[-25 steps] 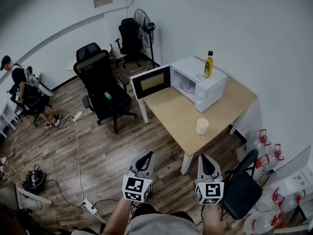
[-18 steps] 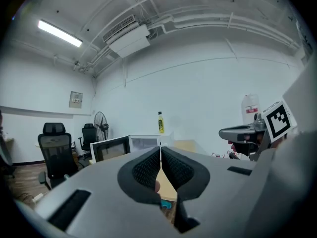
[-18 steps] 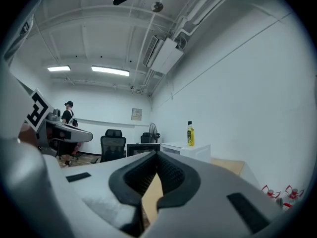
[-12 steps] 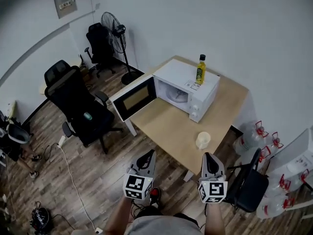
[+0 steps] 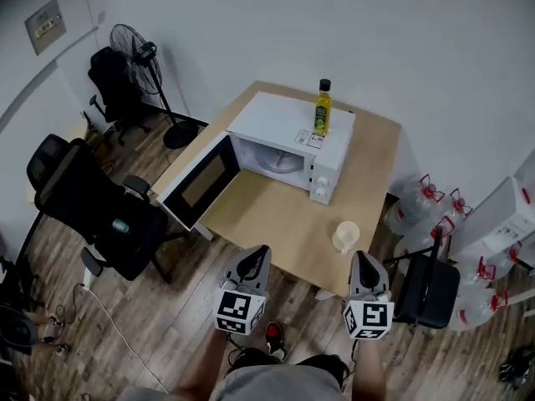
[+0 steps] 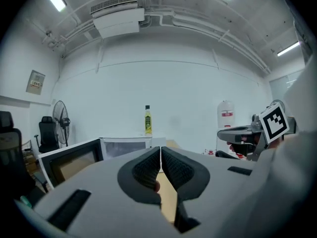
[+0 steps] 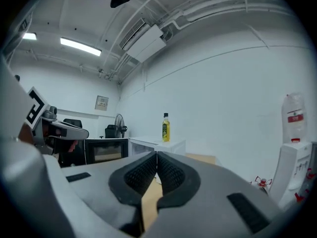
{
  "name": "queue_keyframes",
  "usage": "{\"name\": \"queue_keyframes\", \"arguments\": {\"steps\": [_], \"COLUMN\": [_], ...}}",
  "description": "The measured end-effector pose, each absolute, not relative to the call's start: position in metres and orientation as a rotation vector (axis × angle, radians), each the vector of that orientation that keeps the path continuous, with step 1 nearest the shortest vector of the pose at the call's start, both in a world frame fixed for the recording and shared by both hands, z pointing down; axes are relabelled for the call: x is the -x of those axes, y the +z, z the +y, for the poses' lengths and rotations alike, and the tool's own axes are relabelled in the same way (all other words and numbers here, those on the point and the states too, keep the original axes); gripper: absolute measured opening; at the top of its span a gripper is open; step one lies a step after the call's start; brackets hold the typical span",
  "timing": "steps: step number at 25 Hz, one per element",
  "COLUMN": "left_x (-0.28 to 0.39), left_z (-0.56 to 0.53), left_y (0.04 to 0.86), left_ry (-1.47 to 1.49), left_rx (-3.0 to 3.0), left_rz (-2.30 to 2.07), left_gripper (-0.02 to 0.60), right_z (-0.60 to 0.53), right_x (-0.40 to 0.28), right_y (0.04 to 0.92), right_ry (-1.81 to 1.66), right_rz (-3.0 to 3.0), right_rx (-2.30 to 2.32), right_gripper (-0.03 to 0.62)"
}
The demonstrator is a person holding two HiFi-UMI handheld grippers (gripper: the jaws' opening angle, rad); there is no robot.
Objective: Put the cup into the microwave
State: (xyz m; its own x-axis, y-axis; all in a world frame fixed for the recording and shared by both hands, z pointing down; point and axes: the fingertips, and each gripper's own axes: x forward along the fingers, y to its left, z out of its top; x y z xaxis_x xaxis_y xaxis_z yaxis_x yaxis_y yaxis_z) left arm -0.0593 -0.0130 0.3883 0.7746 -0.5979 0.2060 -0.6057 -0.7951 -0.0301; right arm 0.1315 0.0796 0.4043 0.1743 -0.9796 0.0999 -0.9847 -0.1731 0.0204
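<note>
1. The left tongs (image 5: 260, 251) are pressed together: in the left gripper view their ribbed pads (image 6: 146, 170) meet along a thin line with nothing between them.
2. The right tongs (image 5: 361, 257) are likewise pressed together and empty, their ribbed pads (image 7: 141, 175) meeting in the right gripper view.
3. In the head view both tongs are held side by side, well apart, off the near edge of the light wooden tabletop (image 5: 259, 215) and over the wood-plank floor (image 5: 167, 324), tips toward the tabletop.
4. The small cream-coloured cup (image 5: 345, 237) stands upright on the tabletop close to its near right corner. It shows just beyond the right tongs' tips and a little to their left, far nearer to them than to the left tongs, and neither pair touches it.
5. The white box-shaped microwave (image 5: 288, 140) sits at the far part of the tabletop, apart from the cup. Its dark-windowed door (image 5: 196, 186) is swung wide open toward the tabletop's left edge, and the cavity is bare.
6. A yellow oil bottle with a black cap (image 5: 322, 109) stands upright on top of the microwave, near its right end.
7. A black office chair (image 5: 92, 207) stands left of the tabletop, and a black folding chair (image 5: 426, 291) stands beside the near right corner.
</note>
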Motion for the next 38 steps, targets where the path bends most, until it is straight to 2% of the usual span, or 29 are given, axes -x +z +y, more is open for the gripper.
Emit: {"name": "queue_keyframes", "arguments": {"steps": [11, 20, 29, 30, 32, 35, 38], "left_x": [0.017, -0.019, -0.03, -0.03, -0.028, -0.027, -0.025], "left_z": [-0.052, -0.074, -0.081, -0.082, -0.084, -0.087, -0.091], "left_y": [0.424, 0.497, 0.566, 0.57, 0.576, 0.581, 0.587], "left_ry": [0.362, 0.471, 0.575, 0.582, 0.594, 0.606, 0.61], "left_rx": [-2.955, -2.911, -2.836, -2.83, -2.818, -2.807, -2.795], "left_rz": [-0.749, -0.663, -0.612, -0.612, -0.617, -0.625, -0.638], "left_gripper": [0.029, 0.029, 0.029, 0.029, 0.029, 0.029, 0.029], "right_z": [0.063, 0.051, 0.043, 0.041, 0.035, 0.03, 0.024], "right_x": [-0.152, -0.181, -0.178, -0.178, -0.177, -0.181, -0.186], "right_y": [0.441, 0.521, 0.593, 0.6, 0.613, 0.629, 0.639], "right_ry": [0.188, 0.324, 0.496, 0.52, 0.574, 0.618, 0.628], "right_rz": [-1.775, -1.68, -1.667, -1.669, -1.674, -1.646, -1.631], "right_rx": [-2.474, -2.499, -2.464, -2.455, -2.44, -2.435, -2.429], "right_gripper": [0.017, 0.017, 0.02, 0.03, 0.154, 0.2, 0.208]}}
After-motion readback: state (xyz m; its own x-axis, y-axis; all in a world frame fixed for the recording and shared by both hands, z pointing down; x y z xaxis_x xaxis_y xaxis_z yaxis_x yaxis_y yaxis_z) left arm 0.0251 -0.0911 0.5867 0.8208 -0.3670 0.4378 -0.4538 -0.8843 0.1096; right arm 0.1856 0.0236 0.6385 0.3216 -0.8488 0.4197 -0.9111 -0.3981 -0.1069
